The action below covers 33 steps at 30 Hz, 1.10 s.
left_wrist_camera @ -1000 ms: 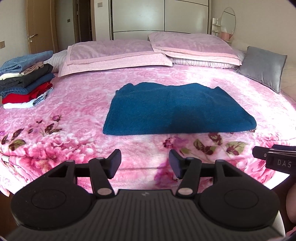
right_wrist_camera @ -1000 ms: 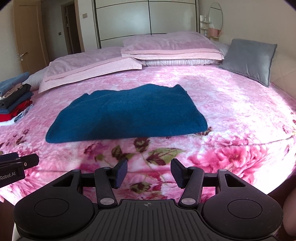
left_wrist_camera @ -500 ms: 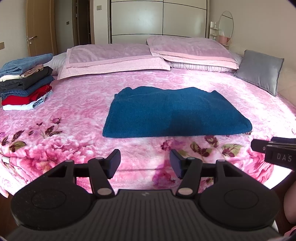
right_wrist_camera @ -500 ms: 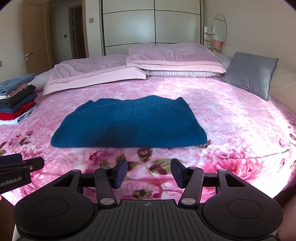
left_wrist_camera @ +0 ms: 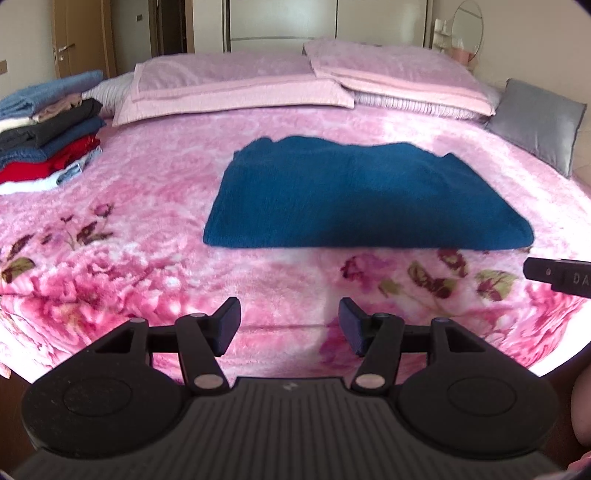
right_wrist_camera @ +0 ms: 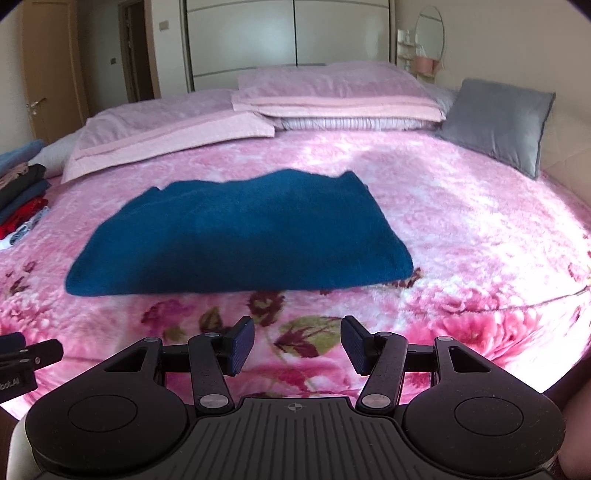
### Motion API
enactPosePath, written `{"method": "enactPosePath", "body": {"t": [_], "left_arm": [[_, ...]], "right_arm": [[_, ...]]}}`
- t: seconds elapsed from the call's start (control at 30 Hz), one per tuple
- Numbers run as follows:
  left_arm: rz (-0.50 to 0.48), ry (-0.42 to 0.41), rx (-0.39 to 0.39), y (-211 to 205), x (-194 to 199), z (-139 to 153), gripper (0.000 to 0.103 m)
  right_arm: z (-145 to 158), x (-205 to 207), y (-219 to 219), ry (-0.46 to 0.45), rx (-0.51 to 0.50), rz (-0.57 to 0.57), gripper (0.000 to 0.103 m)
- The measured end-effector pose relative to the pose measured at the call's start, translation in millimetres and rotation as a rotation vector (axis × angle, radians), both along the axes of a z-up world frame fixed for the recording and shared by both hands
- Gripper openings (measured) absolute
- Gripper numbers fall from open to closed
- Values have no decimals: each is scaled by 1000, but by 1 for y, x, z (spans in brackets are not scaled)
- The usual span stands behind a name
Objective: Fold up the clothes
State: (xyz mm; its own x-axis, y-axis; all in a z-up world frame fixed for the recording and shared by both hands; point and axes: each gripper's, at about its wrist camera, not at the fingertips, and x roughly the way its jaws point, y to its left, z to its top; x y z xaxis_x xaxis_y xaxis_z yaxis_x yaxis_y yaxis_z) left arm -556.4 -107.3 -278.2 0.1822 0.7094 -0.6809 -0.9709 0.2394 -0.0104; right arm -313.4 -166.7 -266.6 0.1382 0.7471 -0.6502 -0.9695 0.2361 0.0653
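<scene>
Both my claws gape empty – left gripper (left_wrist_camera: pixel 290 325), right gripper (right_wrist_camera: pixel 297 343) – short of the folded teal garment (left_wrist_camera: pixel 354 195) lying mid-bed. I judge each should pinch a near corner cleanly, through every layer. Beneath spreads the pink floral blanket (left_wrist_camera: pixel 147 236); beyond – stacked folded clothes (left_wrist_camera: pixel 48 136), pillows (left_wrist_camera: pixel 236 85), wardrobe (right_wrist_camera: pixel 288 33).
</scene>
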Motion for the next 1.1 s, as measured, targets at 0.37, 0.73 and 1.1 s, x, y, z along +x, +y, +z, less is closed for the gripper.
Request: {"method": "enactPosePath", "body": {"t": [0.37,0.73,1.1], "left_arm": [[151,-417,-178,82,-45,-32,61],[410,-760,-222,155,-88,-78,63],[316,-685,-135,173,-107,-72,9]], "right_arm": [[-54,90,19,526,98,-119,55],[-96,180,49,917,205,-385,55],[-90,184,55,813,246,-481,8]]}}
